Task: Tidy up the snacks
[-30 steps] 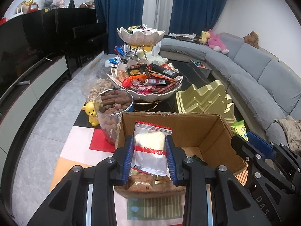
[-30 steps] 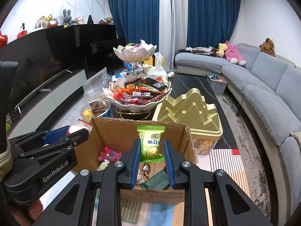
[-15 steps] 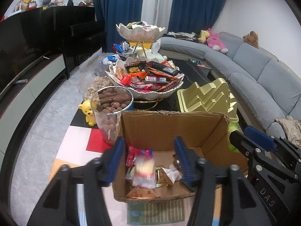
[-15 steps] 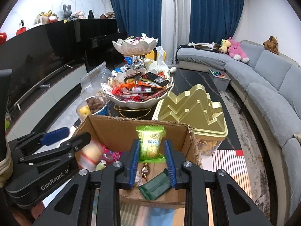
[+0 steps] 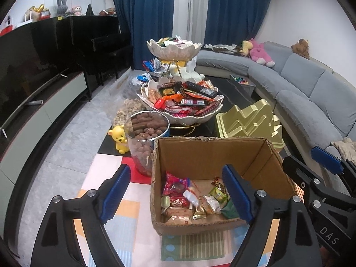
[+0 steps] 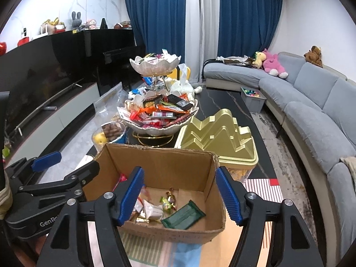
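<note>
Both the left hand-held gripper [image 5: 175, 191] and right hand-held gripper [image 6: 179, 192], jaws just opened and empty, hang over the cardboard box [image 5: 200, 155] at lower centre, snacks [image 5: 191, 200] lying on its floor.

Brown cardboard box [image 5: 213, 153], gold tin [image 6: 220, 133], blue curtains [image 6: 155, 22].

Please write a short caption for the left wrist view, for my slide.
Left gripper, jaws open, above a cardboard box of snacks.
</note>
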The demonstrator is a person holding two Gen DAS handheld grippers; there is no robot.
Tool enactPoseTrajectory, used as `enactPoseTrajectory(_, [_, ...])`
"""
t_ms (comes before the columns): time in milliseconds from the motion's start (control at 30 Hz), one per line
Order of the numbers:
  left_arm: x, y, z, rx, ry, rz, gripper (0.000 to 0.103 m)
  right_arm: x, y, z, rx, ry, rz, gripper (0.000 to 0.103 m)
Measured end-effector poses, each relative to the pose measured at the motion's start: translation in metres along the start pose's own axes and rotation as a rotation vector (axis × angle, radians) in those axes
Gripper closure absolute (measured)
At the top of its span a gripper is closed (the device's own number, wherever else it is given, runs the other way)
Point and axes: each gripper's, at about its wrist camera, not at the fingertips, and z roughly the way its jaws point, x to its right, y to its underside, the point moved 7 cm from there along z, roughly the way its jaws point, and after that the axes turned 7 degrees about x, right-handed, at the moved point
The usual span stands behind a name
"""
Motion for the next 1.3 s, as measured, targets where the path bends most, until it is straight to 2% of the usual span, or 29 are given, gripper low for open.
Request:
enactPoseTrajectory(333, [0.000,-0.002,-0.037,0.031,-0.005,0.004,0.015,0.005,0.001,-0.036,0.013,0.013,0.024,0.035])
enactPoseTrajectory(367, [0.000,-0.002,-0.042,0.036,-0.006,0.007,0.014,0.006,0.001,-0.038,0.013,0.015,0.026,0.034])
enactPoseTrajectory(433, [-0.001,0.000,-0.052,0.045,-0.014,0.015,0.012,0.007,0.001,-0.048,0.022,0.022,0.033,0.023])
enactPoseTrajectory(500, [-0.002,0.002,-0.061,0.050,-0.014,0.016,0.012,0.009,0.000,-0.059,0.040,0.032,0.037,0.020])
enactPoseTrajectory(900, [-0.001,0.014,-0.113,0.084,-0.030,0.032,0.005,0.012,0.012,-0.109,0.062,0.054,0.038,0.020])
enactPoseTrajectory(1300, [0.004,0.047,-0.171,0.123,-0.053,0.044,0.002,0.017,0.041,-0.164,0.076,0.082,0.035,0.020])
